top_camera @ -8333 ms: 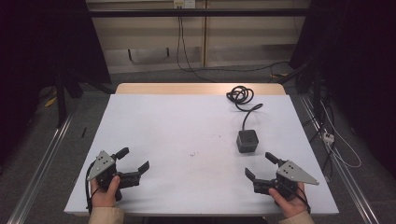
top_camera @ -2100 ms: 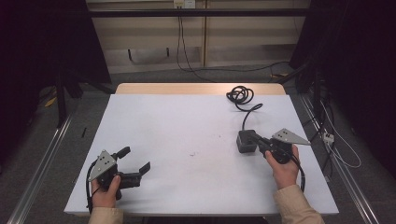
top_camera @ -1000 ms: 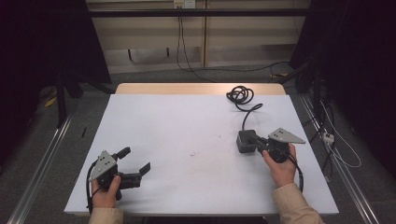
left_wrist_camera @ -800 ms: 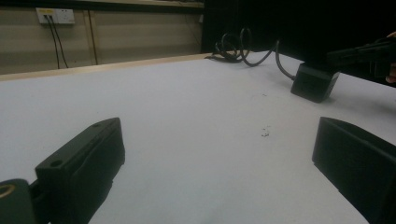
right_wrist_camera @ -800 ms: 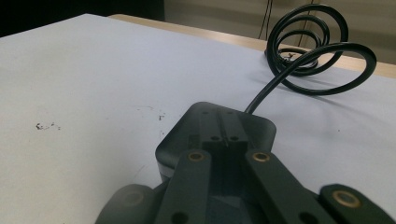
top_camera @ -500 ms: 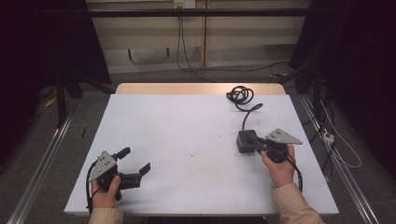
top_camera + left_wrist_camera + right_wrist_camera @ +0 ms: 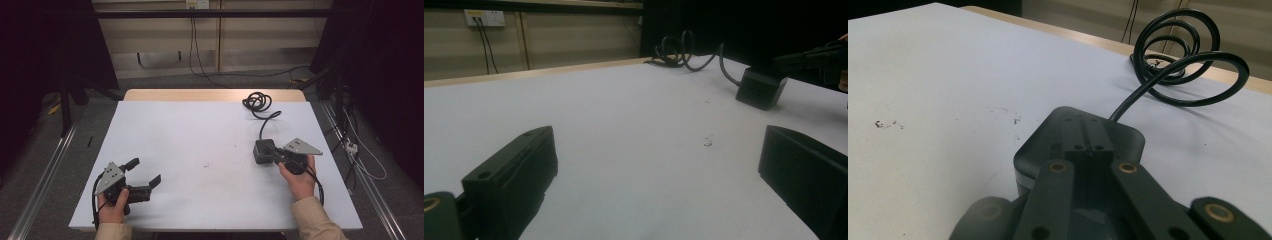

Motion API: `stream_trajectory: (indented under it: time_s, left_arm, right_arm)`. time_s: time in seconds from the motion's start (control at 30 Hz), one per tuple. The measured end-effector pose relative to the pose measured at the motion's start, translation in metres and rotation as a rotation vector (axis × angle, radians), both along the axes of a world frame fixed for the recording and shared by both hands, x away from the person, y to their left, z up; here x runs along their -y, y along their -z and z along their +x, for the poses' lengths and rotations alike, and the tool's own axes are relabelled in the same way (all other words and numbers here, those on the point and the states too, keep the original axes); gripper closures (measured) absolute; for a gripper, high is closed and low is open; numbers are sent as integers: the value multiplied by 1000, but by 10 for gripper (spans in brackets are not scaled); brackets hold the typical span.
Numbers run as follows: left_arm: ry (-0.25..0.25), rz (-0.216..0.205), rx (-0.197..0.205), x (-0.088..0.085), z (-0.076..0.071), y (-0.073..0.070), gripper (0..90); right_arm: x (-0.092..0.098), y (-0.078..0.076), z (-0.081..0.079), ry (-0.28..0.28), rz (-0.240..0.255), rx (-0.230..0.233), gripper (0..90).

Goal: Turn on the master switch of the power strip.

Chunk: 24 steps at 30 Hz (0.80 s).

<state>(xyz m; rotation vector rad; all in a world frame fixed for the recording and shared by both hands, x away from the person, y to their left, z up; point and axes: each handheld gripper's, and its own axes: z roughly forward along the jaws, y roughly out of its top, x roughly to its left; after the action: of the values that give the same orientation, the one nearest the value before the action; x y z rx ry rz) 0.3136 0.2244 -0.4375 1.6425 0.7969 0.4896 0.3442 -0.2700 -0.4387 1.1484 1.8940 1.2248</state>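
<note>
At the near edge of the white table (image 7: 210,125), well to the left of the black adapter block (image 7: 263,150), the left hand (image 7: 114,209) holds the left gripper (image 7: 145,172) low over the surface. Its jaws stand wide apart with nothing between them; in the left gripper view they rise at either side of bare tabletop, and the adapter block (image 7: 760,89) sits far off to the upper right.

Just right of the block, the right hand (image 7: 298,179) holds the right gripper (image 7: 274,155), its grey plate on top, with the jaws pointing left at the block. In the right gripper view the two jaws lie pressed together, their tips resting over the top of the adapter block (image 7: 1078,145) rather than around it.

Left of the block, a few small dark specks (image 7: 205,164) mark the tabletop.

Beyond the block, its black cable (image 7: 265,125) runs away toward the far edge and ends in a loose coil (image 7: 257,101) lying near the table's wooden rim (image 7: 210,94).
</note>
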Motion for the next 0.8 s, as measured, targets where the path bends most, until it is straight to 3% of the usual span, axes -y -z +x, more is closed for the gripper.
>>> stream_trajectory:
  time_s: [0.8]
  left_arm:
    - [-3,0,4,0,-1,-1,20]
  right_arm:
    - [1,2,0,4,20,0,900]
